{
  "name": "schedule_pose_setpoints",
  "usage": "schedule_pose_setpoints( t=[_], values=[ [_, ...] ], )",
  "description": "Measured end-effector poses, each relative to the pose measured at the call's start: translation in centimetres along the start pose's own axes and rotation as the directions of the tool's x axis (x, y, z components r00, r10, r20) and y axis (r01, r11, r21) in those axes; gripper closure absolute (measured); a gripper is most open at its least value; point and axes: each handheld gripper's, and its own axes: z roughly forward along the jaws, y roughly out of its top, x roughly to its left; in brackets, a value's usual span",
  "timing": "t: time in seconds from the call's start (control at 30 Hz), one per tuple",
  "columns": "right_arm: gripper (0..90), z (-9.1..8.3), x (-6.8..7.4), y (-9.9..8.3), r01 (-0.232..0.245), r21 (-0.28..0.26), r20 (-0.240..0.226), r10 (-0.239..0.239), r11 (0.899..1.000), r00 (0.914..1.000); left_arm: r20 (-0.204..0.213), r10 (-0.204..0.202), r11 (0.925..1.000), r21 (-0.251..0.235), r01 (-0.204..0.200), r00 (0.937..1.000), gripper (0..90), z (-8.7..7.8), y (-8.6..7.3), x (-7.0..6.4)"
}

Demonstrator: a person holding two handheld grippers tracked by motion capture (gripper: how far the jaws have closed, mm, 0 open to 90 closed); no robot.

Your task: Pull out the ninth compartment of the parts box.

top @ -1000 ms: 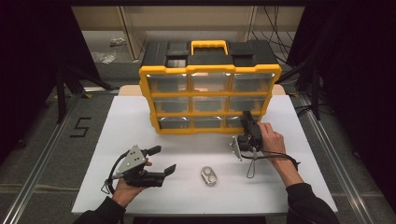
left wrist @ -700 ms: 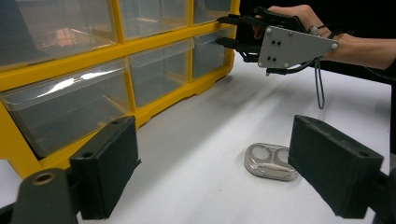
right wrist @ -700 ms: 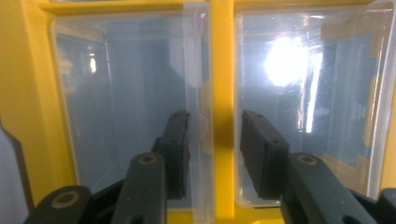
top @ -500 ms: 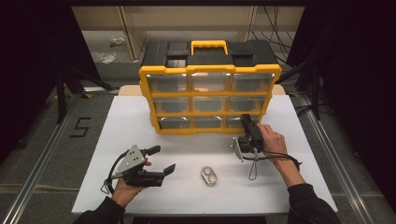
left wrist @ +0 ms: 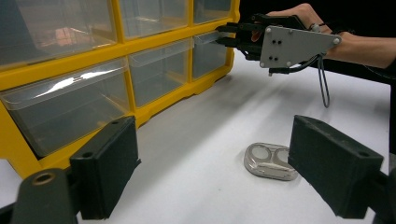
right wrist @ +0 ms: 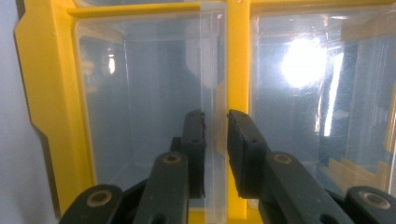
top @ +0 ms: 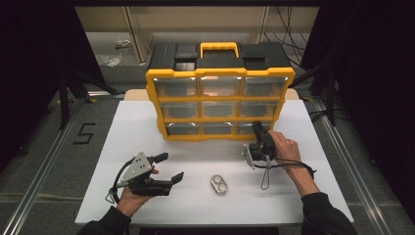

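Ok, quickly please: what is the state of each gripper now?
Left gripper: open, holding nothing, above the table near the metal piece.
Right gripper: closing around the lip of the bottom-right drawer; a small gap remains.

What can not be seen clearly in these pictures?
- High view: the right claw tips blend into the organizer; the grip is unclear.
- Right gripper view: glare washes out the drawer contents.
- Left gripper view: the metal piece is partly hidden behind the left claw.
- High view: both forearms are cut off by the bottom edge.
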Motion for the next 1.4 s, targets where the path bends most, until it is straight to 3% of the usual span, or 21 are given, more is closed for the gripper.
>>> schedule_pose_setpoints(
  t=[0.57, 0.63, 1.4],
  values=[
    [78.7, -1.0, 0.2, -0.2, 0.020, -0.036, 0.008, -0.019, 0.999, 0.9998, -0.001, 0.002, 1.0000, -0.002, -0.002, 1.0000, 15.5, 0.0, 0.0, 0.0],
    [78.7, -1.2, 0.1, -0.1, 0.019, -0.018, -0.002, -0.019, 1.000, 0.9998, -0.002, 0.004, 1.0000, -0.001, -0.004, 1.0000, 15.5, 0.0, 0.0, 0.0],
    [78.8, -2.6, 0.3, 0.0, 0.011, -0.024, -0.003, -0.011, 1.000, 0.9999, 0.001, 0.001, 1.0000, 0.000, -0.001, 1.0000, 15.5, 0.1, 0.0, 0.0]
  ],
)
